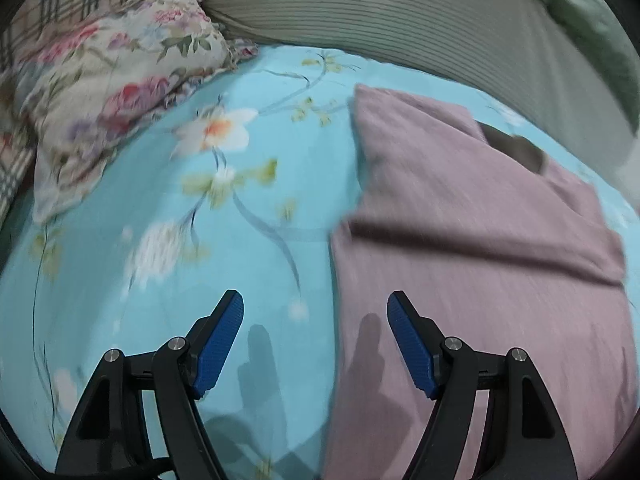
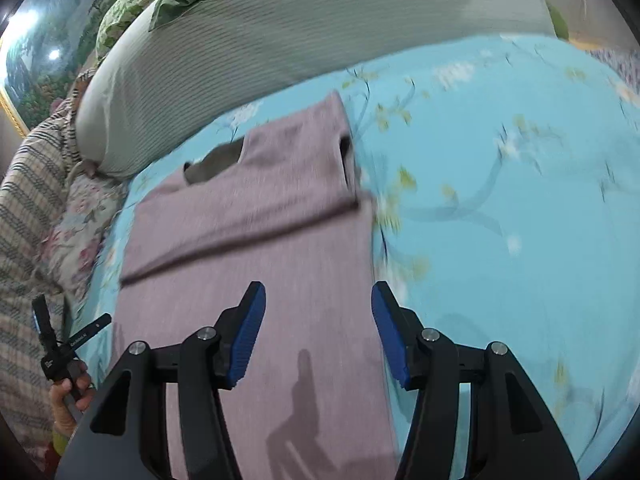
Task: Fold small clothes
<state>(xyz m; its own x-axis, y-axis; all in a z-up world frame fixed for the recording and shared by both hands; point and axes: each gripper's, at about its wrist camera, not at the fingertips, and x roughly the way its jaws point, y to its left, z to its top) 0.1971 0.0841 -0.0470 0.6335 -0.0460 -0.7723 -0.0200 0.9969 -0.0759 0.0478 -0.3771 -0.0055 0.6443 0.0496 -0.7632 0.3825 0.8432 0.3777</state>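
Bed: turquoise floral bedsheet (image 1: 160,280) as the carrying surface. Mauve knit top (image 1: 480,280), partly folded, lies flat on the bedsheet near the long ribbed grey-green bolster (image 1: 400,20) that runs along the bed's far edge; one sleeve is folded across its body, neckline toward the bolster. Floral pillow (image 1: 112,92) at the bed's corner, touching the bolster's end. Left hand-held gripper (image 1: 315,344): blue pads apart, empty, above the top's side edge. Right hand-held gripper (image 2: 318,332): pads apart, empty, above the top's opposite side edge. Both frames are motion-blurred.
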